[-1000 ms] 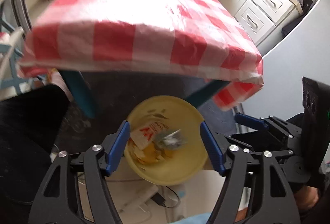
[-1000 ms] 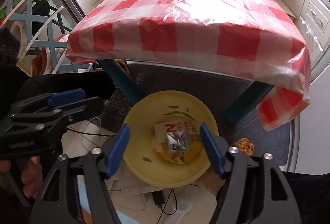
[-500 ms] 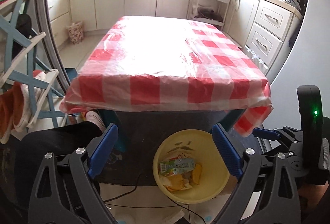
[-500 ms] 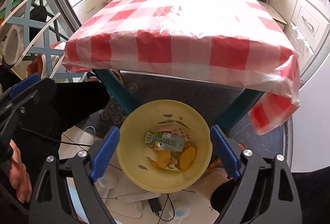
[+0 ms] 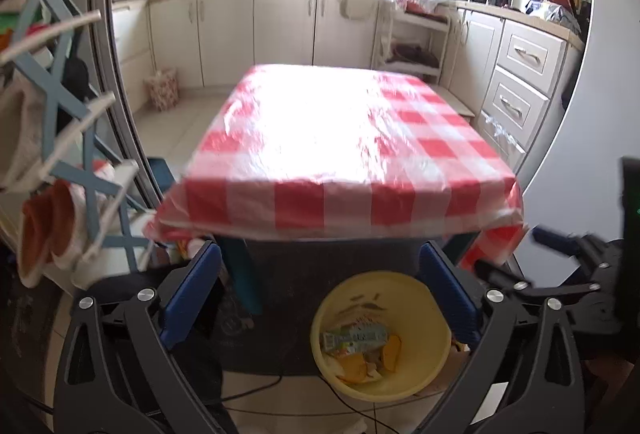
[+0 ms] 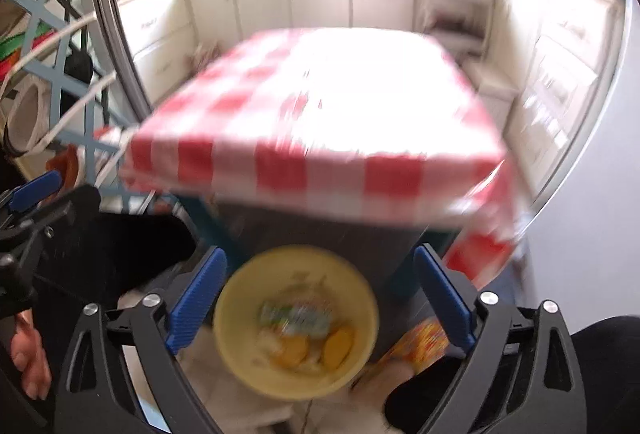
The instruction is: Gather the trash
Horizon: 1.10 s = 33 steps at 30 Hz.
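Your round yellow plastic bin (image 5: 380,334) stands on the floor just in front of the bench's near edge, between its two teal legs, and it already holds the trash: a green-and-white crumpled wrapper (image 5: 354,336) lying on orange peel pieces (image 5: 390,348). From how things lie, the drop step looks done and the hunt for the next piece is in hand.

Your left gripper (image 5: 320,290) has its blue-padded fingers (image 5: 192,290) spread wide and opening further, with nothing between them; the bin only shows below through the gap. Your right gripper (image 6: 320,298) is the same: fingers (image 6: 198,304) far apart, opening, nothing pinched, the bin seen beneath them. Both point slantwise down over the bin toward the bench.

The bench (image 5: 344,138), under its red-and-white checked plastic cloth, shows no litter on top that you can make out, though glare washes out the middle and the right view is blurred. Next, you will likely need to look beyond the bench top: something orange-and-yellow patterned (image 6: 416,344) lies on the floor just right of the bin, but whether it is trash cannot be told. Keep the fingers wide until one is lined up on a real piece.
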Available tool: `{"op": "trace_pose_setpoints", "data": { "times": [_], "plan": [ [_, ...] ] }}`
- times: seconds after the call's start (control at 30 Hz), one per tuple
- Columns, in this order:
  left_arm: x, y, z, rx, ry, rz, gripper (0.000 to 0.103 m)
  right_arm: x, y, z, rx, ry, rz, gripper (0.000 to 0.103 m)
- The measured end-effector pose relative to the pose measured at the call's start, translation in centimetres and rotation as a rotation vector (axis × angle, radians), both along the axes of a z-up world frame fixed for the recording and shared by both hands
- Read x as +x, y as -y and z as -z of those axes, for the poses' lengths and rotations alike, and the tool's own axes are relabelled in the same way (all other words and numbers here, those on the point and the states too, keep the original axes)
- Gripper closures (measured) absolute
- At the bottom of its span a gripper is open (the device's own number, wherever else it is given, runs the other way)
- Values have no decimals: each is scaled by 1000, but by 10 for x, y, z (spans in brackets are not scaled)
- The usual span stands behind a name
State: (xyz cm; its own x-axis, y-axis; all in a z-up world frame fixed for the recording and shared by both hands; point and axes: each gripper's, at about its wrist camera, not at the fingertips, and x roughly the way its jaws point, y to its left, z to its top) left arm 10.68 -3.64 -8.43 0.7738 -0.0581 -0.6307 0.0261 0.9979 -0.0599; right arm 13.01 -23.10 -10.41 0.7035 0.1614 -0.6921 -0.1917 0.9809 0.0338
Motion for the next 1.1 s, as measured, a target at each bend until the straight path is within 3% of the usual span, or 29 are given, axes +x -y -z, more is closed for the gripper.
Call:
{"op": "trace_pose_setpoints", "data": {
  "times": [0.2,0.3,0.43,0.67,1.1],
  "plan": [
    [-14,4,-28,30,24,17,8,-38,8,-60,44,201,58,8],
    [-25,5,-43,56,52,8,8,-54,8,-85,74,240,47,8],
    [-40,-5,-67,19,91,-8,8,-80,2,-108,101,293,48,8],
    [-67,-14,-86,26,130,-43,8,-121,-10,-104,90,375,43,7],
    [-81,-17,-81,67,123,-65,8,-121,-15,-93,103,310,42,7]
  ]
}}
